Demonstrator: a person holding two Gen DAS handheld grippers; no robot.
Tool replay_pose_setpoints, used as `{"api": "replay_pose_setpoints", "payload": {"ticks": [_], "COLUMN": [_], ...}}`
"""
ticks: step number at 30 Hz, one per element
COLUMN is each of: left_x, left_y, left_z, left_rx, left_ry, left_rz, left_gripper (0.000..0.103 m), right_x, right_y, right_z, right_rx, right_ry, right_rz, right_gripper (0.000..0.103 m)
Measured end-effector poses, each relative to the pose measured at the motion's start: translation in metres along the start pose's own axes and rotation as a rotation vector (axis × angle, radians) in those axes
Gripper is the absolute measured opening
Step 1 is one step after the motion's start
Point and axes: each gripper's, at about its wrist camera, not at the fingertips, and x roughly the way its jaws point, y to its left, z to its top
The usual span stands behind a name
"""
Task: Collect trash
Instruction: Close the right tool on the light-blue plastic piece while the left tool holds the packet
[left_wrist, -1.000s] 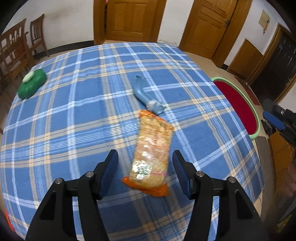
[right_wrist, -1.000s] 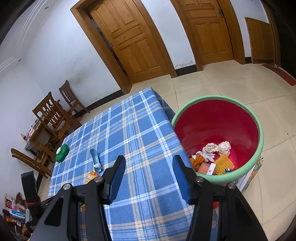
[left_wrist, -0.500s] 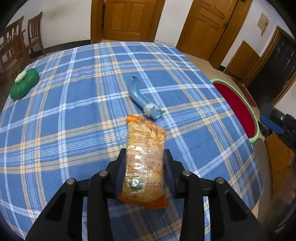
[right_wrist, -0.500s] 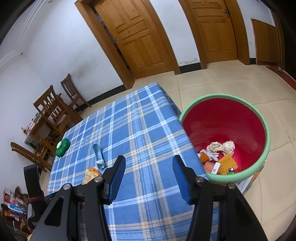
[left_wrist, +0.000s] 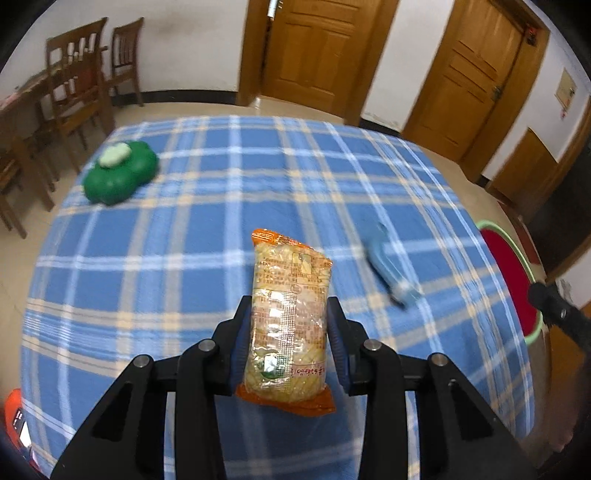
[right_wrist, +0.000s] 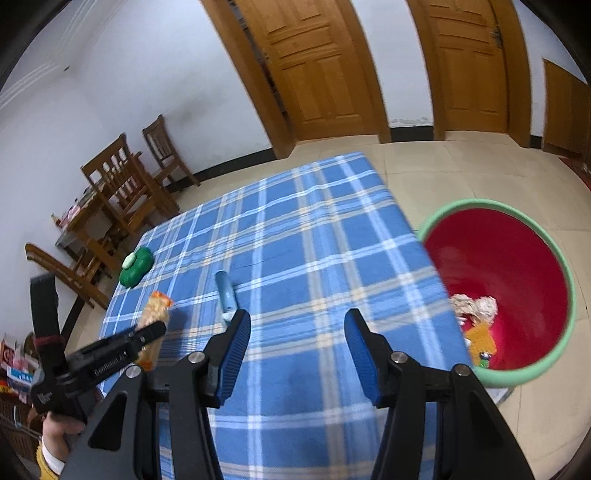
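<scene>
Now the snack bag (left_wrist: 290, 317) is held by the left tool (left_wrist: 289, 334). It is squeezed from both sides, near its lower half, and the blue pads are pressed into its clear wrap. The jaws have just been closing on it, and the bag is seen lifted a little above the blue checked table (left_wrist: 207, 236). In the right view the same bag (right_wrist: 155, 317) is seen poking out past the left tool (right_wrist: 140, 341).

The bag is judged to be light and soft. Its plastic skin looks shiny, so it may be slippery, and the food inside looks dry and easy to crush. A gentle squeeze across the middle is thought best, where the bag is fat and full. The flat orange ends are thin and floppy, so a hold there would likely slip. The top half sticks out past the pads and may bend or swing when the bag is carried.

The right tool (right_wrist: 297, 354) is held with its jaws partly apart, and nothing is between them. It is pointed down over the table.

A blue brush-like thing (left_wrist: 388, 269) is left lying on the table, near the bag. It looks blurred, but it seems hard and stiff. A green lump (left_wrist: 120, 175) sits well apart, near the far corner.

The red tub (right_wrist: 517, 295) with a green rim stands on the floor just beside the table. Some trash is already seen inside it. The bag is likely meant to be dropped there.
</scene>
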Motion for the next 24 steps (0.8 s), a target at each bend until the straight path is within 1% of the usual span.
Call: {"api": "replay_pose_setpoints", "payload": {"ticks": [4, 9, 15, 19, 24], "left_x": [0.000, 0.004, 0.012, 0.016, 0.021], "left_y": [0.013, 0.028, 0.040, 0.048, 0.052], "left_z": [0.008, 0.010, 0.007, 0.005, 0.002], "left_rx": [-0.025, -0.063, -0.109, -0.130, -0.145], "left_ry": [-0.026, -0.033, -0.023, -0.015, -0.006], "left_rz": [0.036, 0.066, 0.073, 0.076, 0.075], "left_gripper": [0.039, 0.039, 0.039, 0.039, 0.039], "right_x": [0.018, 0.041, 0.068, 0.081, 0.093], "right_y": [0.018, 0.037, 0.051, 0.058, 0.065], "right_z": [0.004, 0.003, -0.002, -0.006, -0.008], "right_rx": [-0.042, -0.079, -0.104, -0.123, -0.148], "right_ry": [0.022, 0.043, 0.076, 0.090, 0.105], "right_rz": [0.023, 0.050, 0.070, 0.061, 0.059], "right_gripper": [0.056, 0.056, 0.056, 0.056, 0.044]}}
